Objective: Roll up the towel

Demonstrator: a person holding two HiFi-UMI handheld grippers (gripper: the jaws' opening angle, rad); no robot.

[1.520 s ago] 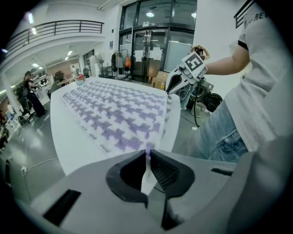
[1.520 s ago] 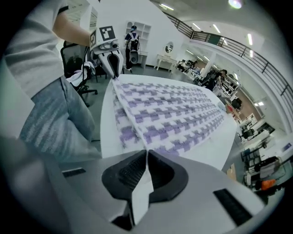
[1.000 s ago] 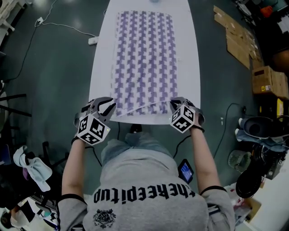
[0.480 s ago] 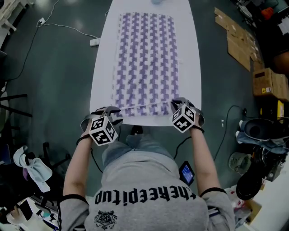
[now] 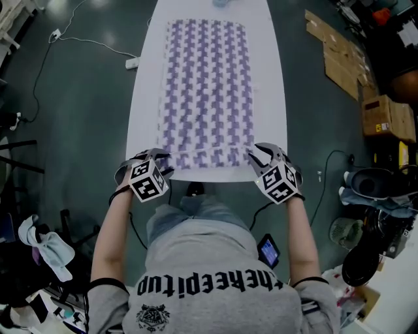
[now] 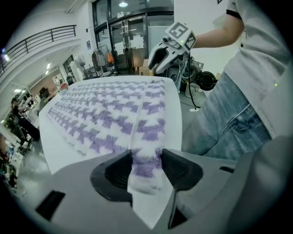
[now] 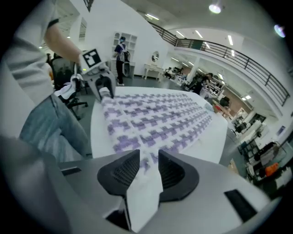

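Head view: one towel [image 5: 206, 85] lies flat along the bench [image 5: 145, 98], folded over at the bench's near edge. There your two grippers, left gripper [image 5: 155, 155] and right gripper [image 5: 258, 151], stand to start the roll.

Left gripper view: jaws just opened wide around the fold.

Right gripper view: jaws just opened, narrower, towel between them but not pinched.

purple-white houndstooth towel [image 5: 206, 85], white table [image 5: 271, 98]

The head view is dimly exposed, a dark floor [image 5: 78, 98] set against a pale table [image 5: 271, 98] lit from above; both gripper views are brightened by ceiling lamps [image 7: 215, 7] (glare spots), bent at the rims, blackened in the corners, and softened nearest the lens, the towel [image 6: 105, 109] being kept sharp.
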